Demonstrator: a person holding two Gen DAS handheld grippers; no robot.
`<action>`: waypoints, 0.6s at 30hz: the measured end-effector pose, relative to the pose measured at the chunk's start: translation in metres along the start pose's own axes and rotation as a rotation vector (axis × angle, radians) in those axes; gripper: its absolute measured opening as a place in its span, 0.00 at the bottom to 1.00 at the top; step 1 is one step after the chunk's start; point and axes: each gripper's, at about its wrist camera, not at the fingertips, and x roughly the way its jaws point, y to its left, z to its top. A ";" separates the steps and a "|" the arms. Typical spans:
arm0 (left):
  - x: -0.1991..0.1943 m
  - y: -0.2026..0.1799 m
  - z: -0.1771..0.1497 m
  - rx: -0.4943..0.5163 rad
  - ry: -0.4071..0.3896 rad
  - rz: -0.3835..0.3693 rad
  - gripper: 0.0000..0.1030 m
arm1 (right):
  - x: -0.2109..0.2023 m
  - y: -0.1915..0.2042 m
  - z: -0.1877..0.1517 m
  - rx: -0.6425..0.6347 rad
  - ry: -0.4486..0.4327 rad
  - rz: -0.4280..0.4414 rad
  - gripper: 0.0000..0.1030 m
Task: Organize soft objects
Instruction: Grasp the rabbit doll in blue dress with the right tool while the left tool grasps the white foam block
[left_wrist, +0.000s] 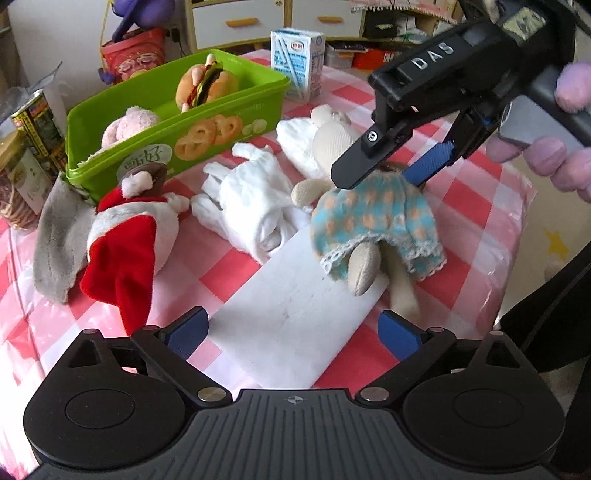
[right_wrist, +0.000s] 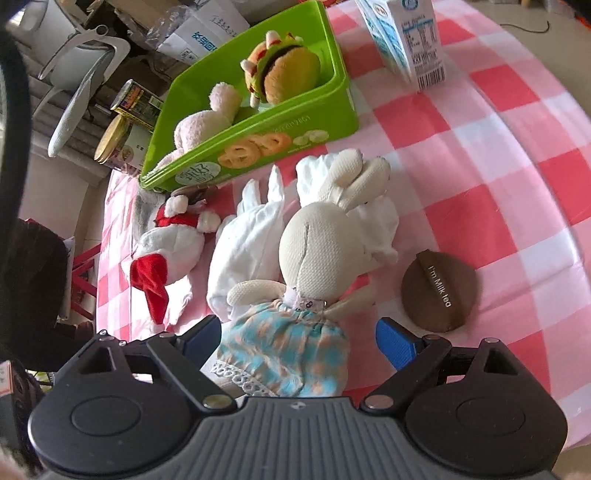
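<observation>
A cream rabbit doll (right_wrist: 317, 254) in a blue-orange dress (left_wrist: 373, 221) lies on the checked tablecloth. My right gripper (right_wrist: 299, 336) is open, its jaws on either side of the dress; it also shows in the left wrist view (left_wrist: 388, 173) above the doll. My left gripper (left_wrist: 291, 328) is open and empty, short of the doll's legs. White cloths (left_wrist: 255, 206) lie beside the doll. A white plush with a red hat (left_wrist: 125, 240) lies to the left. A green box (left_wrist: 192, 136) holds a burger plush (left_wrist: 207, 86) and a pink plush (left_wrist: 125, 125).
A milk carton (left_wrist: 299, 62) stands behind the box. A brown round pad (right_wrist: 439, 291) lies right of the doll. Tins (left_wrist: 33, 125) stand at the table's left edge. A grey cloth (left_wrist: 55, 236) lies by the red-hatted plush. A white board (left_wrist: 295, 306) lies under the doll's legs.
</observation>
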 end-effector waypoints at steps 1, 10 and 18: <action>0.001 0.000 0.000 0.007 0.004 0.005 0.91 | 0.002 0.000 0.000 0.005 0.002 -0.006 0.68; 0.003 -0.003 -0.003 0.049 0.009 0.040 0.84 | 0.014 -0.005 0.000 0.052 0.010 -0.003 0.29; 0.000 -0.003 -0.002 0.049 -0.003 0.033 0.80 | 0.005 -0.001 -0.001 0.020 -0.024 0.005 0.22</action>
